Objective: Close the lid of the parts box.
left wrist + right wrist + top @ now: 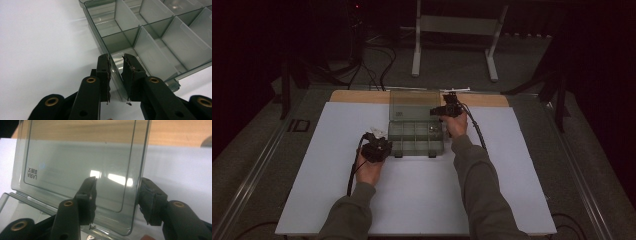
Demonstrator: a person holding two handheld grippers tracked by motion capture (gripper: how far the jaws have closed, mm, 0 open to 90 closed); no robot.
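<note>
1. Position of the work: a clear compartment box (416,136) sits at the middle of the white worktop (422,200), toward its far half. Its lid (414,104) stands raised at the far side, hinged along the back edge of the box.
2. Left tool (376,144): it meets the box at the near left corner. In the left gripper view its jaws straddle the left side wall (110,60), one outside, one inside the corner compartment. They stand close together. Whether they actually pinch the wall cannot be told.
3. Right tool (448,110): it is at the lid's right edge. In the right gripper view the jaws are apart, one in front of the lid panel, the other beyond its right edge (140,165). Nothing is clamped.
4. Governing relation: the lid's long axis runs left to right along the hinge, and its free edge is uppermost. The right tool is the nearer one to the lid; the left tool is the nearer one to the box body. Judgement: any swing of the lid would turn about the back hinge while the left tool steadies the box.
5. Surroundings: a small item (430,129), too small to identify, lies in a right-hand compartment. The dividers (147,47) stand clear of the lid's path. No object on the worktop obstructs either tool.
</note>
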